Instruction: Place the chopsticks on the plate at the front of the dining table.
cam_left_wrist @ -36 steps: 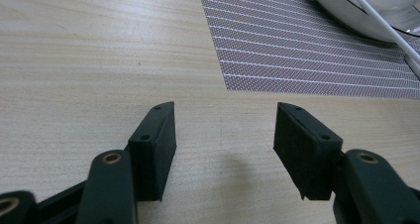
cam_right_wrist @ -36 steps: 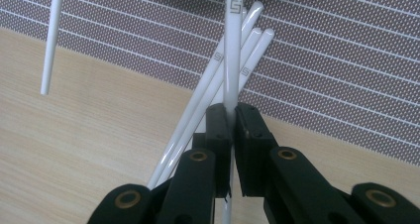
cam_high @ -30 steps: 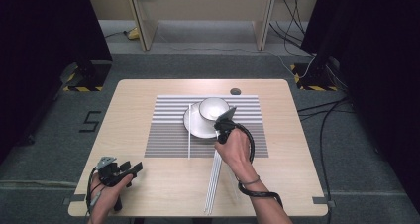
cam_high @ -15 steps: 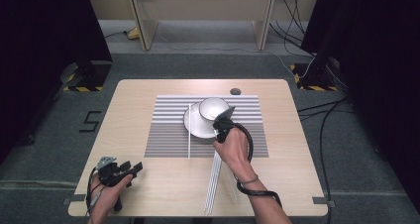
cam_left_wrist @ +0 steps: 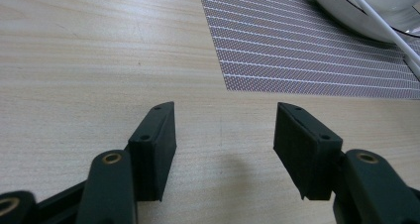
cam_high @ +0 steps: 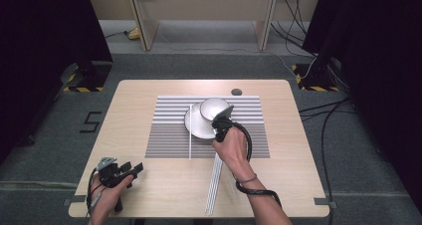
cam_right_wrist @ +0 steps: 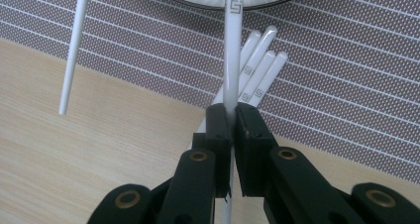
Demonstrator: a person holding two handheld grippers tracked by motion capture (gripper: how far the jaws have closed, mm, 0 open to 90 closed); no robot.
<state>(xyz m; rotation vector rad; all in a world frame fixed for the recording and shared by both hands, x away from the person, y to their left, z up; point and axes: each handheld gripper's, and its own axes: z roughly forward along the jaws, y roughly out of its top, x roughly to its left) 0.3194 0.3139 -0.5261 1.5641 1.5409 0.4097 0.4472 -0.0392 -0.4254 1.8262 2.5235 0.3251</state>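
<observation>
Barely any change from a second ago. My left tongs (cam_high: 130,169) haven't budged: parked over the bare counter (cam_high: 149,195) at the near left corner, jaws spread, nothing between them. The loose chopstick (cam_high: 190,133) still lies across the striped mat (cam_high: 164,140). My right tongs (cam_right_wrist: 232,119) stay clenched on one white chopstick (cam_right_wrist: 232,45), its tip reaching the plate (cam_high: 195,128) under the bowl (cam_high: 214,107), above the spare chopsticks (cam_high: 215,185).
</observation>
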